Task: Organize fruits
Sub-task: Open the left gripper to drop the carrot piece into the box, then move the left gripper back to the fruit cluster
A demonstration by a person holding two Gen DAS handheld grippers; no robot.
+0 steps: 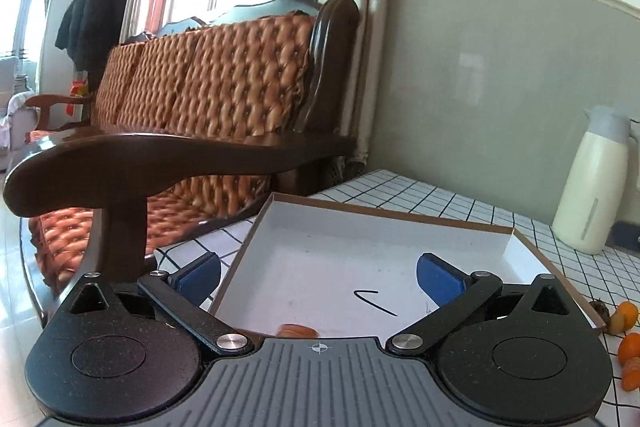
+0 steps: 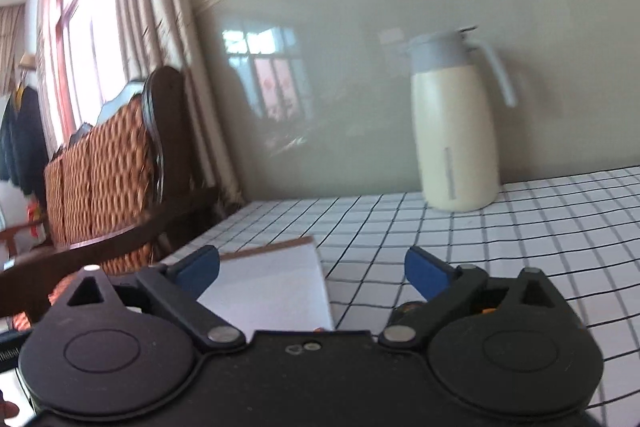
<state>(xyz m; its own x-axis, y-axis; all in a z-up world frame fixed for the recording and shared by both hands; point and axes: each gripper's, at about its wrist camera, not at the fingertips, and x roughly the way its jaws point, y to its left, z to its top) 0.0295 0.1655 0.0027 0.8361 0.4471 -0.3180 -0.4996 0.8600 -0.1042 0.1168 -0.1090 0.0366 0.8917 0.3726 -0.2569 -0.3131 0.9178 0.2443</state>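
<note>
From the left wrist camera, my left gripper (image 1: 318, 273) stands with its blue pads wide apart and nothing between them, above the near part of a shallow white box (image 1: 460, 227) on the checked tablecloth (image 1: 432, 197). One orange-brown fruit piece (image 1: 295, 330) lies inside the box at its near edge, partly hidden by the gripper body. More orange fruit pieces (image 1: 628, 343) lie on the cloth just right of the box. A cream jug (image 1: 592, 183) stands beyond. From the right wrist camera, my right gripper (image 2: 312, 267) is likewise spread wide and empty, over the box corner (image 2: 276, 279) and cloth; the picture is blurred.
</note>
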